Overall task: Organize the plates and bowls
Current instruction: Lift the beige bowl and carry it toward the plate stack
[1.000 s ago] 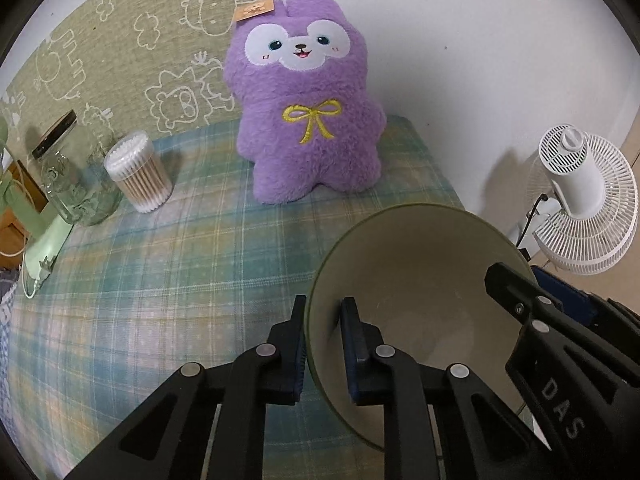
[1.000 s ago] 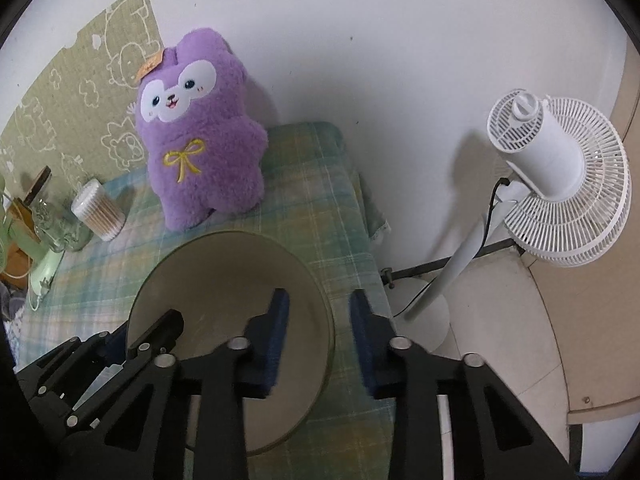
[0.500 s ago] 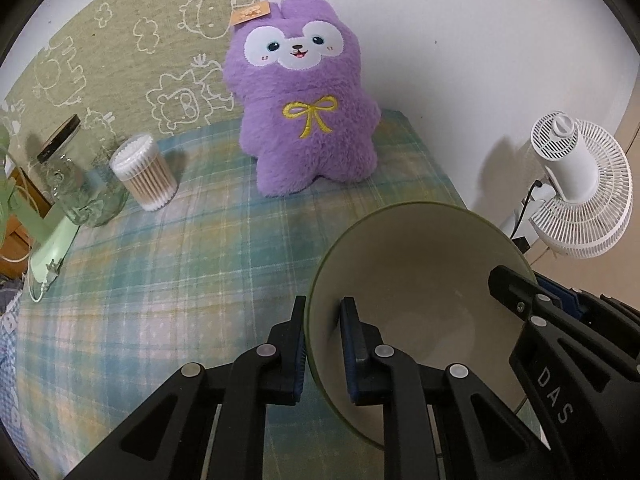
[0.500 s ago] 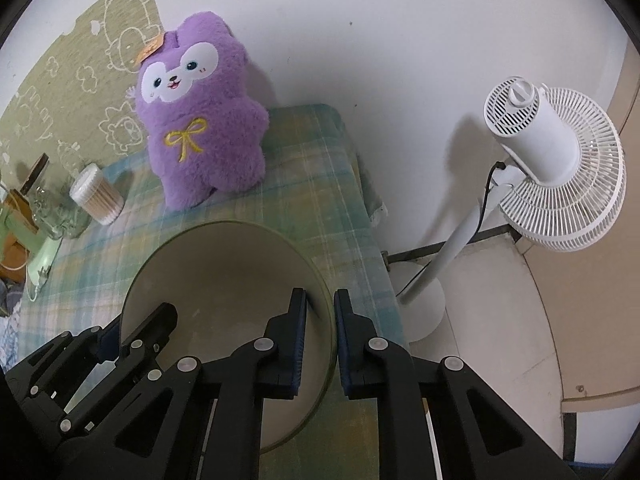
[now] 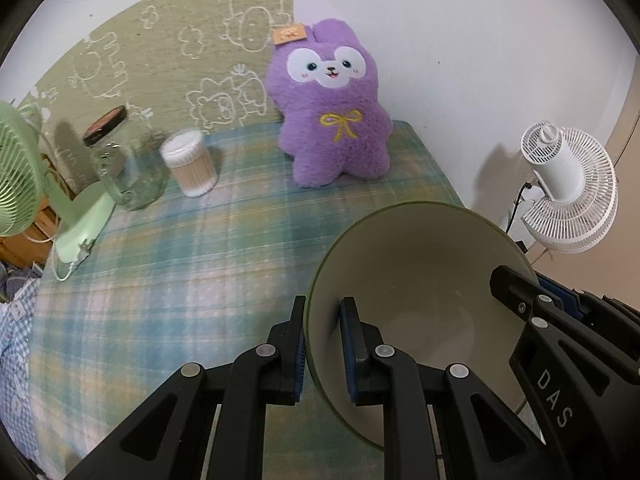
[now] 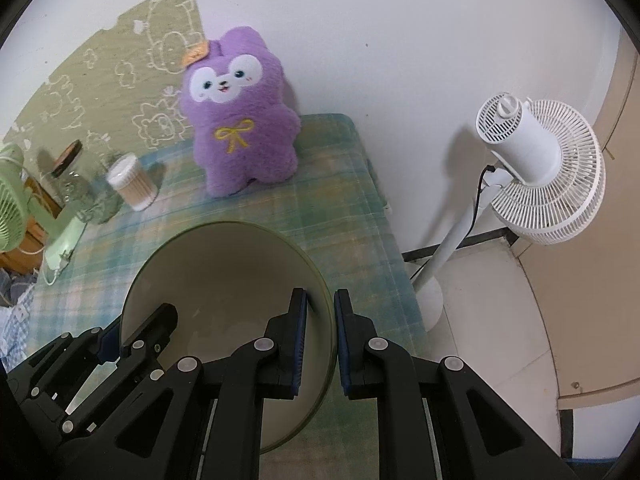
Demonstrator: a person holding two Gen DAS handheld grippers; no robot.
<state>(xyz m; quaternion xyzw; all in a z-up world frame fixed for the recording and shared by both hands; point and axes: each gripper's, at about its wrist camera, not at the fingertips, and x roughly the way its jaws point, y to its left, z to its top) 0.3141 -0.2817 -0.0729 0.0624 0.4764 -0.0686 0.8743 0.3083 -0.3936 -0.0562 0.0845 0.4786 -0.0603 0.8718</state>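
A large green bowl (image 5: pixel 420 272) with a cream inside hangs above the plaid tablecloth (image 5: pixel 160 280), held from both sides. My left gripper (image 5: pixel 322 316) is shut on its left rim, one pad inside and one outside. In the right wrist view the same bowl (image 6: pixel 224 280) fills the lower left, and my right gripper (image 6: pixel 320 312) is shut on its right rim. Each gripper shows at the far rim in the other's view. No plates are in view.
A purple plush toy (image 5: pixel 332 104) sits at the back of the table. A cotton swab tub (image 5: pixel 190 162), a glass jar (image 5: pixel 124 164) and a green desk fan (image 5: pixel 24 176) stand at the left. A white floor fan (image 6: pixel 532 168) stands beyond the table's right edge.
The right gripper closed onto the bowl's right rim. Both grippers then rose and drew back with the bowl, so the table and plush look smaller and farther away.
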